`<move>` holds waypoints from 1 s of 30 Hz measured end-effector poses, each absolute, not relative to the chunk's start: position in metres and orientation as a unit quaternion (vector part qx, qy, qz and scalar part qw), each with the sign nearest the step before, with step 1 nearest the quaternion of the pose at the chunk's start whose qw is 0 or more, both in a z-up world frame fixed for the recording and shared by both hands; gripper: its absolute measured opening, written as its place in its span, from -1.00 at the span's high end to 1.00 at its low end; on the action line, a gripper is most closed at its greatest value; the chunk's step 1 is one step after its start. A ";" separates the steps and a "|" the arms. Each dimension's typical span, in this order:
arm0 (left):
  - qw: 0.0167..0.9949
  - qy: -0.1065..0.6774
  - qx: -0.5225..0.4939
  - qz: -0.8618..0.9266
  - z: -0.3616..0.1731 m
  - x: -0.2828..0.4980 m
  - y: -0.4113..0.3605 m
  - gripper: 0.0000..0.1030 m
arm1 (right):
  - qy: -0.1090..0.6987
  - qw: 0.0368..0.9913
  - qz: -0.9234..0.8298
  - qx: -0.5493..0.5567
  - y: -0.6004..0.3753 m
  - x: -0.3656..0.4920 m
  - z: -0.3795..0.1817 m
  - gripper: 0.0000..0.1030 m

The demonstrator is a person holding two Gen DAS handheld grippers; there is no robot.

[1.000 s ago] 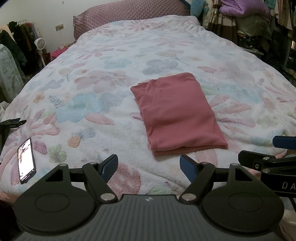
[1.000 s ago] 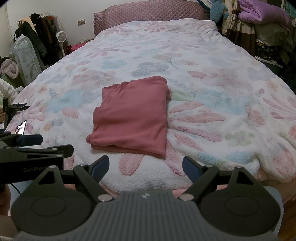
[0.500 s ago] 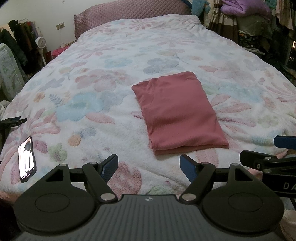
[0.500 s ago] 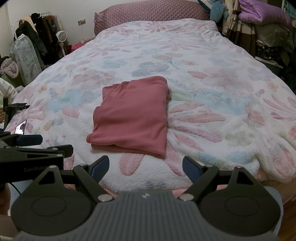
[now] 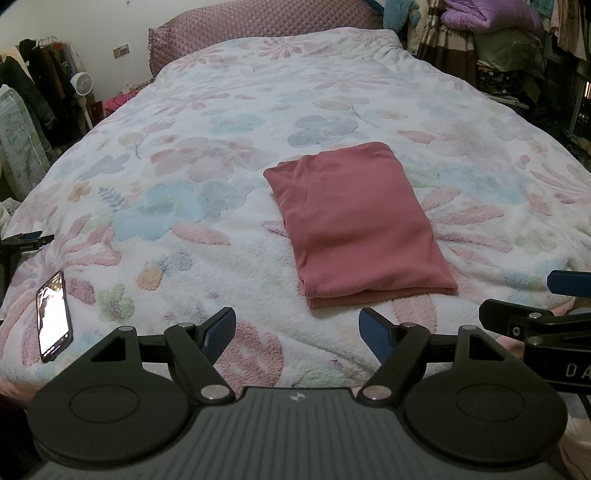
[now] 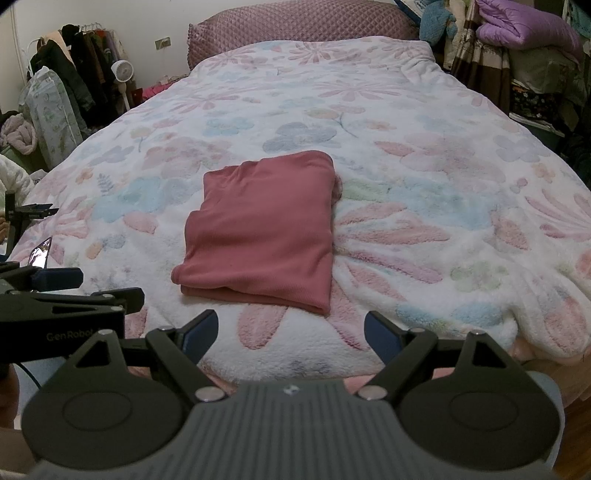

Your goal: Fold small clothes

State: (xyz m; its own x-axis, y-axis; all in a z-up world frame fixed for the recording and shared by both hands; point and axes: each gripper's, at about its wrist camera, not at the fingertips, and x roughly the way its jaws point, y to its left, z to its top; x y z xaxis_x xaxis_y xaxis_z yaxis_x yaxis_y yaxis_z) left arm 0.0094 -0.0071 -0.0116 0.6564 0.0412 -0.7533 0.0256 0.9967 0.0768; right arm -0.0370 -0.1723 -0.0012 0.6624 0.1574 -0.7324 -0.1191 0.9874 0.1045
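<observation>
Almost nothing has moved over the last second: both grippers hold the same station at the foot of the bed, and the view from the left one shifts only slightly against the blanket. Left gripper [image 5: 297,328]: fingers spread wide, grasping nothing, hovering over the near edge of the blanket. Right gripper [image 6: 291,330]: likewise released and empty, alongside the left and level with it. Neither touches the cloth.

Phone [image 5: 54,316] lies face up, screen lit, on the blanket to the left of the left gripper, well apart from the garment.

Red garment [image 5: 356,225] sits beyond the fingers, near the middle of the floral blanket [image 5: 192,155]. It lies flat as a tidy rectangle in stacked layers, with the folded edge toward the grippers. Judgement: the fold on this piece looks complete, and the stillness suggests a pause after release.

No basket, box or other container is in view on the bed. Further off: quilted headboard [image 6: 295,26], and clothing piled at both sides of the room.
</observation>
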 end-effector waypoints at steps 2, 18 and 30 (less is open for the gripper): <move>0.909 0.415 0.041 0.005 -0.012 0.009 -0.007 -0.72 | 0.404 0.911 0.076 0.023 -0.172 -0.037 -0.001 -0.60; 0.909 0.415 0.041 0.004 -0.011 0.010 -0.006 -0.72 | 0.405 0.911 0.078 0.020 -0.174 -0.037 -0.002 -0.60; 0.908 0.416 0.042 0.001 -0.012 0.010 -0.005 -0.72 | 0.408 0.910 0.079 0.018 -0.178 -0.034 -0.002 -0.60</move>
